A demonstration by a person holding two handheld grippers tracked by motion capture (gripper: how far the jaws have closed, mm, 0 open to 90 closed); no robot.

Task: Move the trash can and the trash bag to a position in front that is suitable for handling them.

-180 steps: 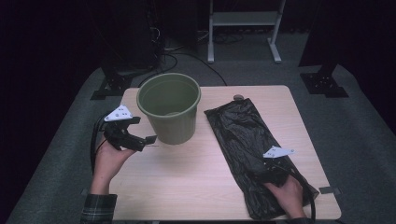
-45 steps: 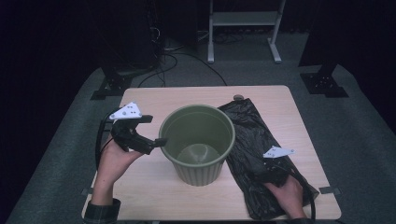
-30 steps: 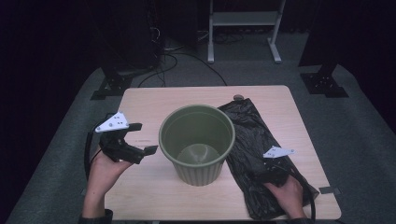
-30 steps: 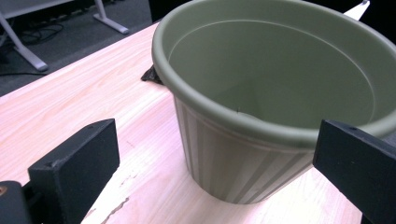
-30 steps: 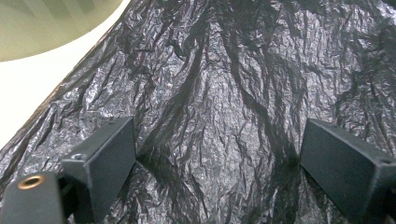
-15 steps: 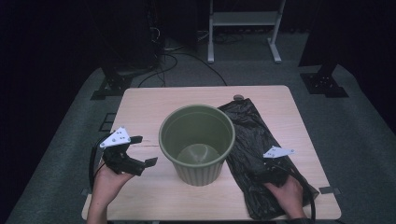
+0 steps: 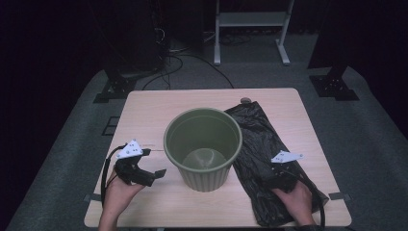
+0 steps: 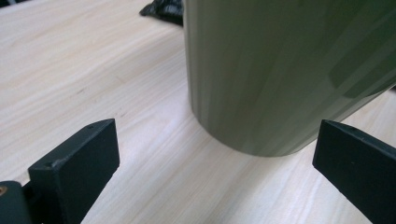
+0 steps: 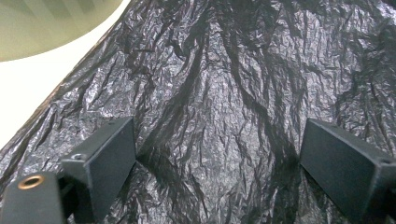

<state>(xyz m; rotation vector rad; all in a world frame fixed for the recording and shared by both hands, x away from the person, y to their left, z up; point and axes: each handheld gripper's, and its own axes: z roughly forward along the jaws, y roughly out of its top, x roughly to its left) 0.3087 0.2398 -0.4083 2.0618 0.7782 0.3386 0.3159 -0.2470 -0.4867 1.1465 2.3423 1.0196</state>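
Note:
An olive-green plastic bin (image 7: 202,149) stands upright and empty in the middle of the wooden table (image 7: 159,110). My left gripper (image 7: 155,162) sits a short way left of the bin's base, open and holding nothing. In the left gripper view the bin wall (image 8: 280,70) rises just beyond the left gripper (image 8: 215,177), whose jaws are wide apart. A crumpled black rubbish bag (image 7: 262,144) lies flat to the right of the bin. My right gripper (image 7: 272,175) rests low over the bag's near end. In the right gripper view the right gripper (image 9: 219,168) is open over the bag (image 9: 224,93).
A small dark round thing (image 7: 245,100) lies at the bag's far end. Bare wood stretches along the table's left and far sides. Beyond the table, on the dark floor, are cables (image 7: 178,60), a white stand (image 7: 250,21) and black stand feet (image 7: 334,86).
The bin went from the back left to the middle of the table. My left gripper has since let go of it and drawn back toward the near left. The right gripper stayed put.

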